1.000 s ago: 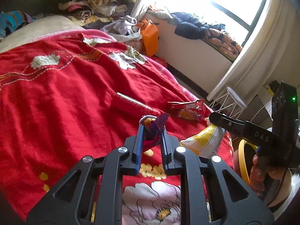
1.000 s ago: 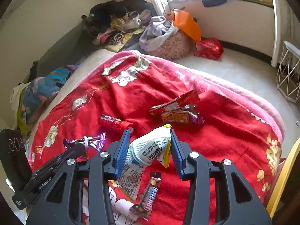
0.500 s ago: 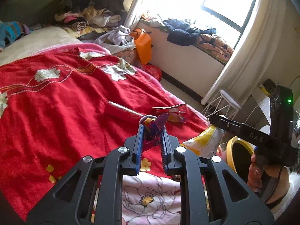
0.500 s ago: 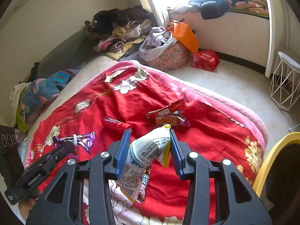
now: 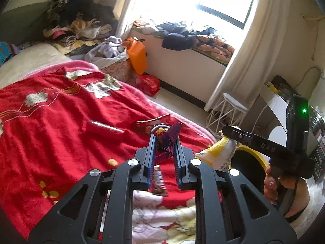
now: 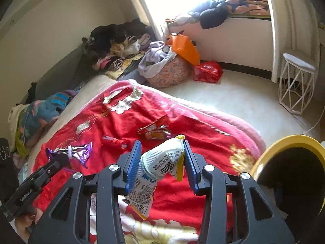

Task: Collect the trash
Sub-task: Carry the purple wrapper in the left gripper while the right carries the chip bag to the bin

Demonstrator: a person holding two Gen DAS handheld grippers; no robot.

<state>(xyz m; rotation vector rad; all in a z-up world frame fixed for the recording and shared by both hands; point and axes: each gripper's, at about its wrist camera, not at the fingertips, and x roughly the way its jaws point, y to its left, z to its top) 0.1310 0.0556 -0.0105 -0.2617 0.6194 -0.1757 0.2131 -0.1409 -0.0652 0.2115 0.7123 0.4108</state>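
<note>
While both tongs were loaded, neither item was binned. Left gripper (image 5: 164, 142) was clamped on a purple wrapper (image 5: 167, 140); right gripper (image 6: 160, 158) pinched a white-and-yellow snack bag (image 6: 160, 162) near its top, most of it hanging loose below the pads. Yellow-rimmed bin (image 6: 292, 142) sat just right of the right tongs. Risk, as I judged it: the bag sliding out of that shallow grip over the red blanket (image 6: 203, 142). Farther ahead of the tongs, a red tube (image 6: 114, 141) and red packets (image 6: 155, 131) lay uncollected.
</note>
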